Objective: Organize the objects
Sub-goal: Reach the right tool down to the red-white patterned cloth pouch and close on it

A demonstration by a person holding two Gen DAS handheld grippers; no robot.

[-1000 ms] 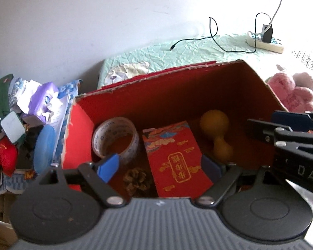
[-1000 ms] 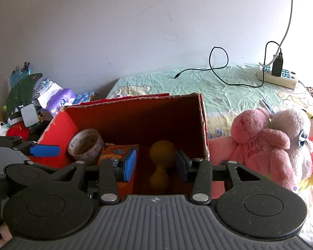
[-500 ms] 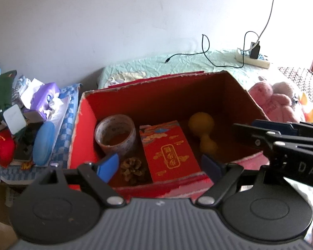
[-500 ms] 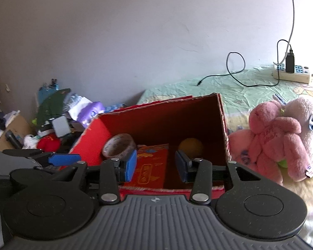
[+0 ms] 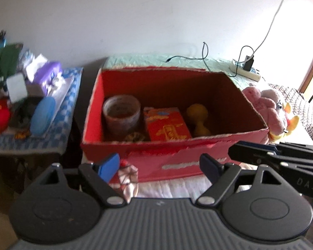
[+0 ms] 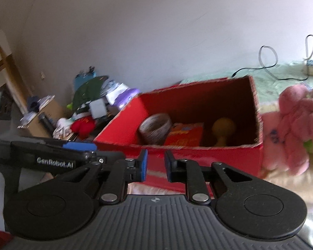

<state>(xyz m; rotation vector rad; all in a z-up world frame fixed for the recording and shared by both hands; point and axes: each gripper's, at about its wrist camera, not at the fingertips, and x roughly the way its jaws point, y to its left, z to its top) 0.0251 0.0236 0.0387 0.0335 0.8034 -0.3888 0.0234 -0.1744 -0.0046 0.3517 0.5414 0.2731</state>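
Observation:
A red cardboard box [image 5: 177, 156] [image 6: 219, 158] stands open on the bed. Inside it lie a roll of tape [image 5: 121, 114] [image 6: 155, 128], a red printed packet [image 5: 167, 127] [image 6: 185, 134], a yellow dumbbell-shaped toy [image 5: 198, 118] [image 6: 222, 129] and a pine cone [image 5: 134, 136]. My left gripper [image 5: 158, 164] hangs open in front of the box's near wall, holding nothing. A small crumpled red-and-white thing [image 5: 127, 175] lies beside its left finger. My right gripper [image 6: 155, 162] is level with the same wall; its jaws are closing with only a narrow gap and nothing between them.
Pink plush toys [image 5: 267, 108] [image 6: 292, 125] sit right of the box. A cluttered side table [image 5: 31, 104] [image 6: 89, 108] stands to the left. A power strip [image 5: 246, 71] with cables lies on the bed behind.
Both grippers have drawn back from over the box to in front of its near wall. The right gripper's jaws have narrowed; the left's stay wide.

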